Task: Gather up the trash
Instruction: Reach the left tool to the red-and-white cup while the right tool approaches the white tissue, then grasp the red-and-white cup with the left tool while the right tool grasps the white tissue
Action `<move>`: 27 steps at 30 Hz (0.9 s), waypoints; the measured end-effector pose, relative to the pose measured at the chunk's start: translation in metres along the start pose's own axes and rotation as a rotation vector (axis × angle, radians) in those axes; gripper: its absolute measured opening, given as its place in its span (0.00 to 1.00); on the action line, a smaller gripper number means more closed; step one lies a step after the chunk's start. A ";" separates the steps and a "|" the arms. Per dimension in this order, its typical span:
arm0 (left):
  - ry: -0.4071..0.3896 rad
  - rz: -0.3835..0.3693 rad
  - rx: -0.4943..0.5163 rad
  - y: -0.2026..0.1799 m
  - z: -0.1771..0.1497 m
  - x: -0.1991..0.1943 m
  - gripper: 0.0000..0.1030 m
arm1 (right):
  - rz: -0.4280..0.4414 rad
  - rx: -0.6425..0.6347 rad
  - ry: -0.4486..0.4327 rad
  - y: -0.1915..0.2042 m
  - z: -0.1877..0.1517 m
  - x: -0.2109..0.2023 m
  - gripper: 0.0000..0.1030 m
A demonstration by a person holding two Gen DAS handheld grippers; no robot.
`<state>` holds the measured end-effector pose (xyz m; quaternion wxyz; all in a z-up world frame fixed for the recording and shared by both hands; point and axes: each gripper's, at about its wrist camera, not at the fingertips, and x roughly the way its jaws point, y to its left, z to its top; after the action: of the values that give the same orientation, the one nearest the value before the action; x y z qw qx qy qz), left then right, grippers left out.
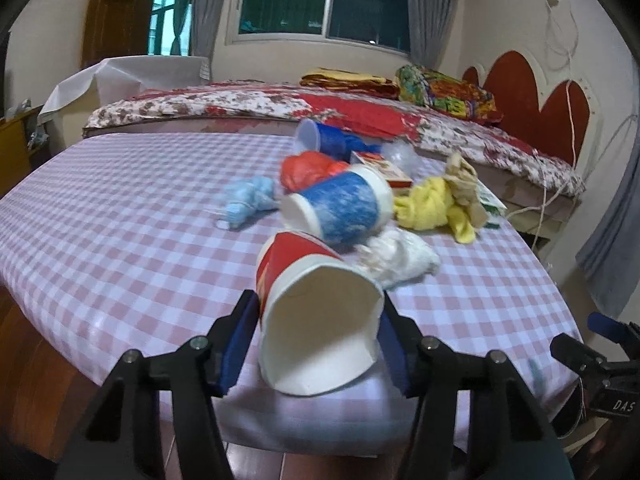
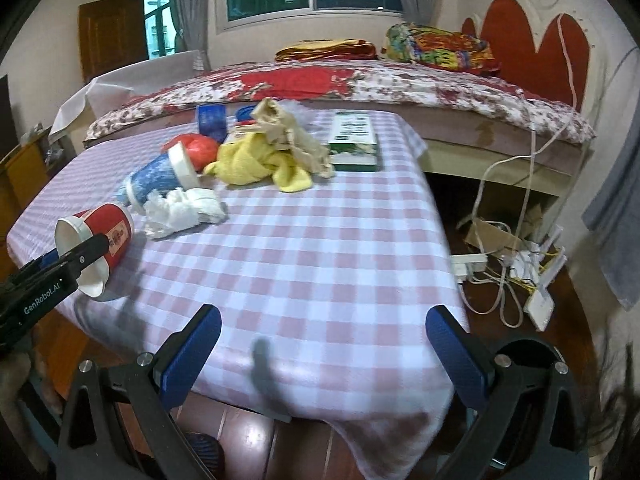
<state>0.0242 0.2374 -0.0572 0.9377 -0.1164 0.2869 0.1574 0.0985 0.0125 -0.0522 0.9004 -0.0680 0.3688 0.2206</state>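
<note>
My left gripper (image 1: 318, 336) is shut on a red and white paper cup (image 1: 316, 320), squashing its rim near the table's front edge; the cup also shows in the right wrist view (image 2: 94, 248). Behind it lie a blue paper cup (image 1: 340, 208), white crumpled tissue (image 1: 396, 258), a yellow cloth (image 1: 432, 208), a red crumpled bag (image 1: 308, 168), a light blue wad (image 1: 248, 198) and another blue cup (image 1: 320, 140). My right gripper (image 2: 322, 350) is open and empty above the near table edge.
The table has a pink checked cloth (image 2: 320, 248). A green box (image 2: 354, 140) and brown crumpled paper (image 2: 288, 132) lie at the back. A bed (image 2: 360, 84) stands behind the table. Cables and a power strip (image 2: 472, 264) lie on the floor to the right.
</note>
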 end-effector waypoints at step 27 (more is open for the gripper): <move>-0.023 0.037 -0.008 0.045 0.019 0.020 0.54 | 0.206 -0.133 0.054 0.113 0.067 0.099 0.39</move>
<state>0.0333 0.2895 -0.0590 0.9375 -0.1128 0.2776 0.1771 0.1527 0.1673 -0.0684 0.8563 -0.0955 0.3823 0.3338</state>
